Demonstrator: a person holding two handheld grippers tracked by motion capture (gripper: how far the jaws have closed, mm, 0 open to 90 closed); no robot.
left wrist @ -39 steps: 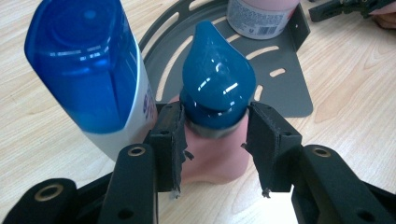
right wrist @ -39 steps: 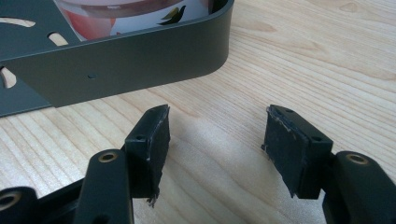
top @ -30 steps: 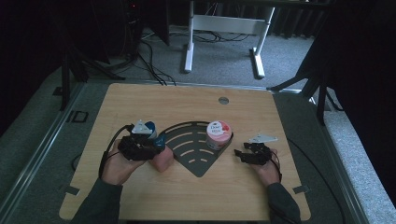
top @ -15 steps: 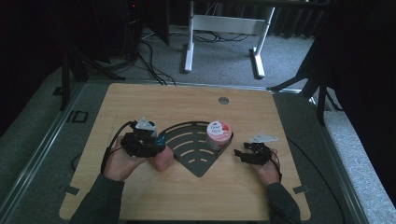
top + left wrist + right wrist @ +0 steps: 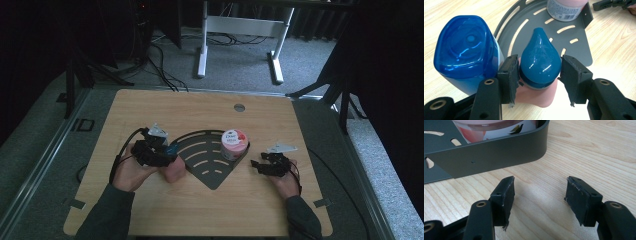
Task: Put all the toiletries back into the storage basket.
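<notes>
Two bottles (image 5: pixel 540 61), one jar (image 5: pixel 233 144); left hand-held gripper (image 5: pixel 537 72) just opening, right (image 5: pixel 539 197) wide.

Pink bottle with teal teardrop cap (image 5: pixel 540 62), upright on table, at grey rack's left edge.

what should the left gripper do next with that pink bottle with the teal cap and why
Probably back the left gripper straight off. Its jaws have just been opening, and a gap shows between the right pad and the teal cap of the pink bottle, which stands on the table beside the blue bottle. It looks released, so a straight pull-back should avoid tipping either bottle.
</notes>
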